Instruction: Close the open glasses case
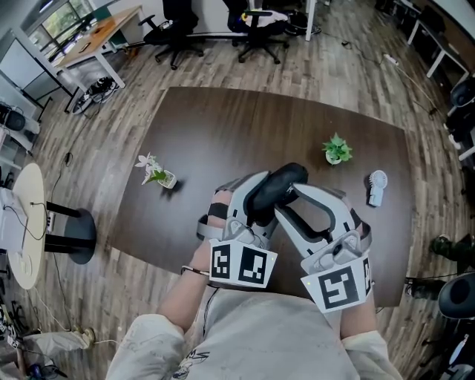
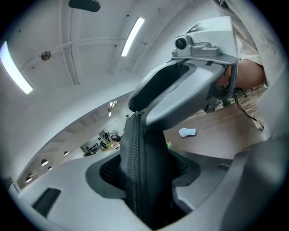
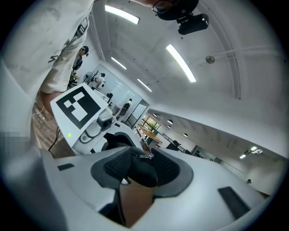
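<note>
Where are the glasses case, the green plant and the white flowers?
glasses case (image 1: 278,184): head view, on its black rounded shell.
green plant (image 1: 338,148): head view, on its leaves.
white flowers (image 1: 151,165): head view, on the blossoms.

A dark brown surface (image 1: 223,126) stands on a grey-brown plank floor (image 1: 141,82). Beyond its far edge sit black office chairs (image 1: 178,33). At its far left a light wooden desk (image 1: 96,37) stands by a window (image 1: 63,18), nearer left a round white table (image 1: 26,223). Long strip lights (image 3: 180,63) glow on the white ceiling
</note>
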Demonstrator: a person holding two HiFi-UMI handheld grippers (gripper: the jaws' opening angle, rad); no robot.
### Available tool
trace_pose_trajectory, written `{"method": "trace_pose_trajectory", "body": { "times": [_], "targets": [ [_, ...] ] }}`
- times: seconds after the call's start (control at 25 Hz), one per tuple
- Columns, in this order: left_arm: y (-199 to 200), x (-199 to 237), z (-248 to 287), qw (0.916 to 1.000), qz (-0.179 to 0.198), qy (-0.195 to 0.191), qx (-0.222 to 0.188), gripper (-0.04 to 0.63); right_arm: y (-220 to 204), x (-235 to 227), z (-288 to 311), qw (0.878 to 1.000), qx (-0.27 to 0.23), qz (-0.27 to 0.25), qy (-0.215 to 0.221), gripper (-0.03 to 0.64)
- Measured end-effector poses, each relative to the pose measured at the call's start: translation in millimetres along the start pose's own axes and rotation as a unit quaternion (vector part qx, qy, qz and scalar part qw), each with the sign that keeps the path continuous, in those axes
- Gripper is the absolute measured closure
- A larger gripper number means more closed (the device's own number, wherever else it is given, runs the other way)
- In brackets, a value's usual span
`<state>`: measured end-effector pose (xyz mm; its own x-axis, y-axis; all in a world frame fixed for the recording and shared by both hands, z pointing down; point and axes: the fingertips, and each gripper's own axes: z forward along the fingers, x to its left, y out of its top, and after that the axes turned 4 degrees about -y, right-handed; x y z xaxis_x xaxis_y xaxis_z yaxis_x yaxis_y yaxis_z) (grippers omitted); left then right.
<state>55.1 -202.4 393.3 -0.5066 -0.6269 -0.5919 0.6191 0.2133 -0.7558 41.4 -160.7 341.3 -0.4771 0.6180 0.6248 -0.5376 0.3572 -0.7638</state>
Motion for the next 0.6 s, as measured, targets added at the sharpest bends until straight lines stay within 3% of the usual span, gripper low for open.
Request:
{"method": "trace_pose_trajectory", "body": {
  "times": [0.28, 0.32, 0.6],
  "targets": [
    [-4, -1, 0, 0.9999, 0.012, -0.004, 0.004, 0.344, -9, -7, -4, 1.0, 0.005, 0.024, -0.009, 0.534],
    [-5, 0, 0, 0.9999, 0.011, -0.003, 0.004, 0.344, -11, -9, -5, 0.999, 0.006, 0.029, -0.015, 0.592],
    [-7, 2, 0, 0.9993, 0.035, 0.003, 0.014, 0.344, -17, -10, -5, 0.998, 0.019, 0.053, -0.021, 0.594]
  ]
}}
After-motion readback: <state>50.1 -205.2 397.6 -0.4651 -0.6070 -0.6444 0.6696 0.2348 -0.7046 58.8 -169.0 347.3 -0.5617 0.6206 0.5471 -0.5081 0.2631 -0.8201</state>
